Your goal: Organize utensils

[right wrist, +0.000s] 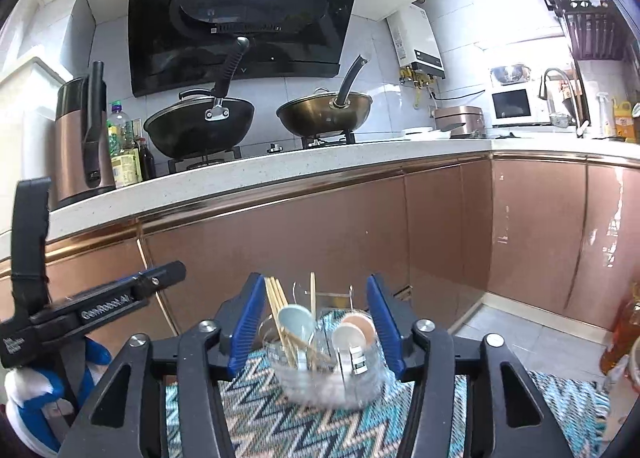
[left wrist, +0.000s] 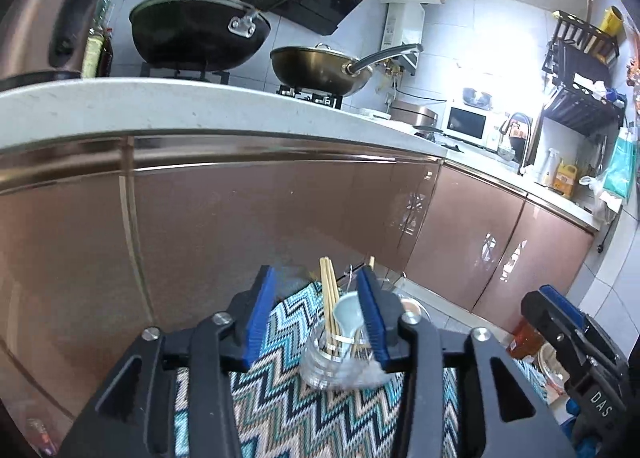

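Left gripper (left wrist: 316, 322): jaws spread, blue pads clear of everything, nothing pinched.
Right gripper (right wrist: 316, 328): jaws spread wide, empty.
Glass jar (right wrist: 326, 372): upright on the zigzag mat (right wrist: 280, 414), seen between the pads of both grippers, untouched.
Chopsticks (right wrist: 276, 306): in the jar, long axis near vertical, tips up, leaning slightly left.
Ceramic spoons (right wrist: 296, 322): bowls up, handles down in the jar.
Beyond: copper-coloured cabinet doors (right wrist: 320, 234), white counter (right wrist: 280, 166), two woks (right wrist: 200, 126).

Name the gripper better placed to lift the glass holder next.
Probably the right gripper: the glass holder sits centred between its open fingers. In the left gripper's view it sits off-centre, against one finger.
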Tool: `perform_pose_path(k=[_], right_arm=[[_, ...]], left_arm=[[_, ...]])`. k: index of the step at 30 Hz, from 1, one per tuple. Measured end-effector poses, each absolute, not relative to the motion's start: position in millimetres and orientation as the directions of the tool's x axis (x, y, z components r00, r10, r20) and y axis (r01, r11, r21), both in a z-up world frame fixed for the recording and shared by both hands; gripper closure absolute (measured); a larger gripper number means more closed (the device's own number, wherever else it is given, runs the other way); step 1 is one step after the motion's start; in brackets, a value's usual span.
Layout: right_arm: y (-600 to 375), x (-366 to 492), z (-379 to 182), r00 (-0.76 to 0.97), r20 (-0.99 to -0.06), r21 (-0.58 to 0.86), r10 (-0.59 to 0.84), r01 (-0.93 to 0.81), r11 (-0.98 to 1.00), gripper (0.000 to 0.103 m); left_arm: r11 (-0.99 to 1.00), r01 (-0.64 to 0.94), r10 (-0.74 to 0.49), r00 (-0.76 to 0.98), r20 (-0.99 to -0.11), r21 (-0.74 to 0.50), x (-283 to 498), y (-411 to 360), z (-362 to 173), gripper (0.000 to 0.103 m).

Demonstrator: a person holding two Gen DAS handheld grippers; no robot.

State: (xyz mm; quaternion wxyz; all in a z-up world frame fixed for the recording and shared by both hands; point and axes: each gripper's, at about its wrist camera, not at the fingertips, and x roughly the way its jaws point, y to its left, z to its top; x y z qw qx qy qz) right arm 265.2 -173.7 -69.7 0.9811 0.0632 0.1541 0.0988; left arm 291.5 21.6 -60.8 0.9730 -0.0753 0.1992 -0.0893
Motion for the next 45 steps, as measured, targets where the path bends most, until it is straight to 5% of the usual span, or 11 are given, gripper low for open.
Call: perform_pose_path(k=[15, 26, 45], right_arm=[[-182.7, 164.2, -53.2, 0.925, -0.363, 0.112, 0.113, -0.077, 0.991, 0.029], [-189.1, 116.8, -32.1, 0.942, -0.329, 0.097, 0.059, -0.029, 0.995, 0.02], [-186.3, 82.9, -14.9, 0.953, -0.301, 0.086, 0.03, -0.004, 0.996, 0.007]], left_arm=[[0.997, 0.073, -0.082, 0.94, -0.33, -0.038, 156.7, 24.0, -29.3, 0.036], [0.996, 0.083, -0.088, 0.965, -0.248, -0.031, 105.7, 30.2, -10.8, 0.035], [0.995, 0.099, -0.097, 0.967, -0.235, -0.003, 77.2, 33.1, -5.0, 0.035]])
